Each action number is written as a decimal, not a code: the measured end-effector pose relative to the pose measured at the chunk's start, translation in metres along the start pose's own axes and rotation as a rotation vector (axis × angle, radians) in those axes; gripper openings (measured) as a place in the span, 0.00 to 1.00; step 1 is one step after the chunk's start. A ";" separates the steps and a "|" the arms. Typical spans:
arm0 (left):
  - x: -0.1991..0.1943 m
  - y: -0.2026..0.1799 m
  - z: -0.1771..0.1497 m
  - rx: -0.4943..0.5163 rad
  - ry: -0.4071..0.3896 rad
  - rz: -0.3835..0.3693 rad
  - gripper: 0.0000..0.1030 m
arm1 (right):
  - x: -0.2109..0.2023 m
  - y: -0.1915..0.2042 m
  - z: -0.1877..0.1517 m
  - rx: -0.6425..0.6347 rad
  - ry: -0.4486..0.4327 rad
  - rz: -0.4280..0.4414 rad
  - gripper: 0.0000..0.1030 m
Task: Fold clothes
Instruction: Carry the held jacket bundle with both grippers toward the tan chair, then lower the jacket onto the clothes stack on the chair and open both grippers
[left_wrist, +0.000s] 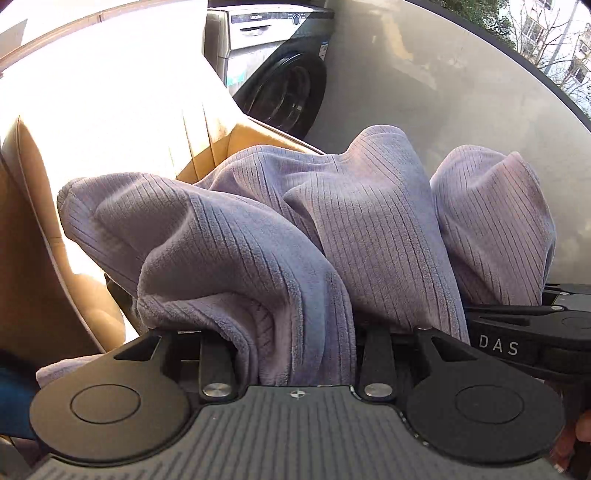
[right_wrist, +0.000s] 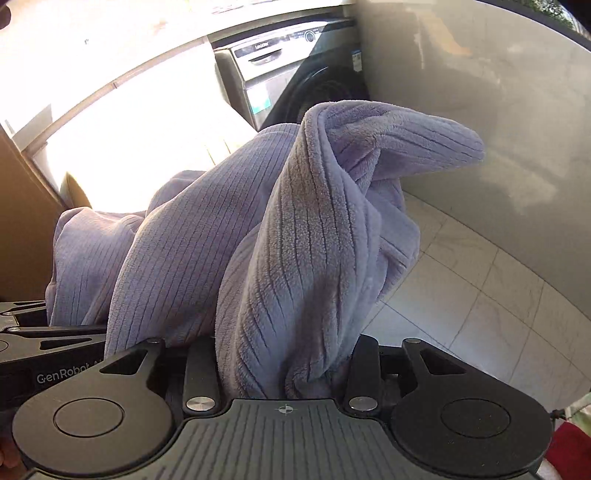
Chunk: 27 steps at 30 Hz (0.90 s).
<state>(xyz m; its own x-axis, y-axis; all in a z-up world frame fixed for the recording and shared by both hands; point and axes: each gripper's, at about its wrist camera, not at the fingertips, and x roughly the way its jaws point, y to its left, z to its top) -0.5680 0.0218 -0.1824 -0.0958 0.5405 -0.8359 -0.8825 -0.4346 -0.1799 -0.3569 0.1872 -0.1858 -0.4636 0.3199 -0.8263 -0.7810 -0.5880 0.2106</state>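
The lilac ribbed fleece garment (left_wrist: 280, 236) fills both wrist views, bunched right at the lenses and lifted clear of any surface. Closest in, the left gripper (left_wrist: 295, 354) is clenched on a thick gather of the fleece, which runs straight down between its fingers. The right gripper (right_wrist: 284, 365) is clamped the same way on another gather, with one loose end flopping over to the right. The two tools sit just beside each other; each camera catches the other's black body at its edge.

My read: this is a carry-and-arrange step, the garment held in the air by two close pinches. Whether it is being raised to spread out or gathered after a fold, the frames cannot settle. Either way, the coming move calls for both grips staying firm, since this plush cloth is heavy and slumps in deep folds.

Below, on the right, pale floor tiles (right_wrist: 480, 295) show. To the left, a tan leather seat (left_wrist: 33, 206) sits in harsh sunlight. Beyond stands a grey wall (left_wrist: 424, 74), and farthest back a front-loading washing machine (left_wrist: 280, 66).
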 end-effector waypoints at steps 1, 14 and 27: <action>0.008 0.004 0.005 -0.020 0.005 0.014 0.35 | 0.013 0.002 0.010 -0.022 0.016 0.012 0.34; 0.107 0.024 0.061 -0.200 0.068 0.155 0.35 | 0.161 -0.012 0.128 -0.216 0.213 0.154 0.34; 0.182 0.115 0.081 -0.457 0.028 0.247 0.36 | 0.297 0.069 0.246 -0.619 0.208 0.335 0.33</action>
<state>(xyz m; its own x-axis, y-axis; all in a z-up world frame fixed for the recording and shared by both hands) -0.7241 0.1287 -0.3129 -0.2582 0.3650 -0.8945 -0.5436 -0.8203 -0.1778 -0.6514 0.4239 -0.2881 -0.4989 -0.0624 -0.8644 -0.2034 -0.9611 0.1868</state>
